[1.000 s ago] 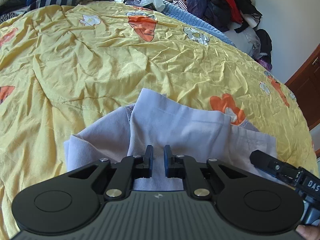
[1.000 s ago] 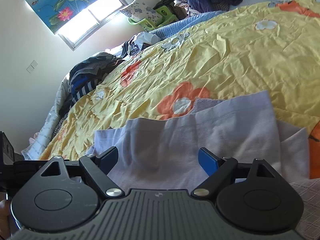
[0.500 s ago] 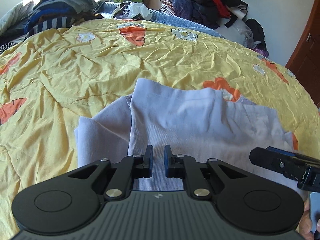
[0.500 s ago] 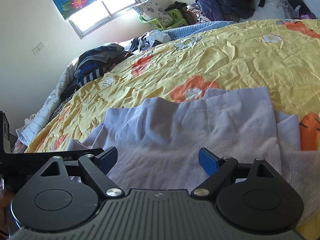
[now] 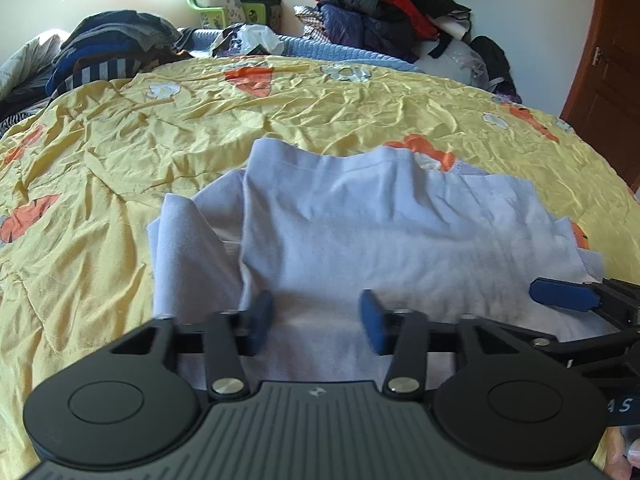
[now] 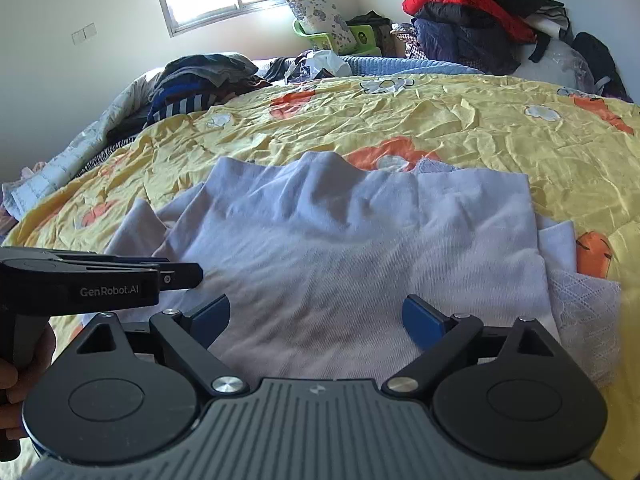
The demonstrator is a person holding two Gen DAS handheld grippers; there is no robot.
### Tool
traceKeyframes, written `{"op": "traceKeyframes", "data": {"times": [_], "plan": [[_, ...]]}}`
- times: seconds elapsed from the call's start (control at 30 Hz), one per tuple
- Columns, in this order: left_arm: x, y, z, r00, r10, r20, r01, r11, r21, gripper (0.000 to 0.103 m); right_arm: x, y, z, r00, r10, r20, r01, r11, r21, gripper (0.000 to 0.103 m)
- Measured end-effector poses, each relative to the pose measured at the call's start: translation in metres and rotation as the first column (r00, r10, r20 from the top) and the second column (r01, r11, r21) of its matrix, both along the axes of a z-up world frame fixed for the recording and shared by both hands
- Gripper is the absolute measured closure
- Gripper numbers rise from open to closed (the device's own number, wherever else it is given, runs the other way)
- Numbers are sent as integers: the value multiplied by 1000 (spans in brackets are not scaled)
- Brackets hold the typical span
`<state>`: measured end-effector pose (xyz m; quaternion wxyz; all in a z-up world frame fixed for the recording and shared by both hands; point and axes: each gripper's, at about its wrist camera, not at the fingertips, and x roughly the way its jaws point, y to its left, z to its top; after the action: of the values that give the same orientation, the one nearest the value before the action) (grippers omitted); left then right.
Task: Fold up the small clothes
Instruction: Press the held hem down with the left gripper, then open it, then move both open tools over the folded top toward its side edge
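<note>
A pale lavender garment (image 5: 380, 220) (image 6: 360, 240) lies folded on the yellow flowered bedspread (image 5: 120, 168) (image 6: 500, 132), its top layer doubled over wider layers that stick out at both sides. My left gripper (image 5: 316, 312) hovers over the garment's near edge. Its jaws are opening, blurred, with cloth lying between them but not pinched. My right gripper (image 6: 316, 316) stands wide over the same near edge, jaws still opening, nothing pressed between its pads. Each gripper shows in the other's view: the right gripper (image 5: 564, 298) at the right, the left gripper (image 6: 176, 274) at the left.
Heaps of clothes line the bed's far side: a dark striped pile (image 5: 108, 48) (image 6: 200, 76) and a red and navy pile (image 5: 372, 4) (image 6: 468, 8). A green crate (image 6: 328, 36) sits under the window. A wooden door (image 5: 608, 72) stands at the right. A person's hand (image 6: 24, 360) holds the left gripper.
The left gripper's jaws, shut on the garment's near edge before, have parted and let it go. Both views have rolled level and drawn back. The right gripper's jaws stay wide.
</note>
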<state>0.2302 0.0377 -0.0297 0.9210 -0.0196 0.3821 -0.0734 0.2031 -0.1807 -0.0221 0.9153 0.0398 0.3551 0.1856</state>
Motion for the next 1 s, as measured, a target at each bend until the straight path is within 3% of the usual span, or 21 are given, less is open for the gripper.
{"op": "traceKeyframes", "data": {"times": [0.03,0.17,0.57,0.63,0.73,1.0], "plan": [[-3,-2,-1,1000,-10,8,10,1000,4,35,-2,1,-1,1000,-1,4,1,1000,-6,10],[-14,-11,-5,999,-13,47,9,997,74,34,-9,-1,-4,1000,-9,15,9,1000,-14,10],[-32,-11,-15,994,-9,112,-4,993,118,24,-26,1,-14,996,1,90,3,999,-45,5],[-33,-11,-17,993,5,118,-20,991,131,16,-29,2,-16,994,3,105,2,999,-50,4],[-34,-5,-20,993,14,119,-26,995,98,16,-29,3,-16,994,9,109,-3,998,-58,1],[-39,-4,-19,992,11,127,-25,994,103,16,-30,4,-17,994,16,112,-9,998,-61,0]]}}
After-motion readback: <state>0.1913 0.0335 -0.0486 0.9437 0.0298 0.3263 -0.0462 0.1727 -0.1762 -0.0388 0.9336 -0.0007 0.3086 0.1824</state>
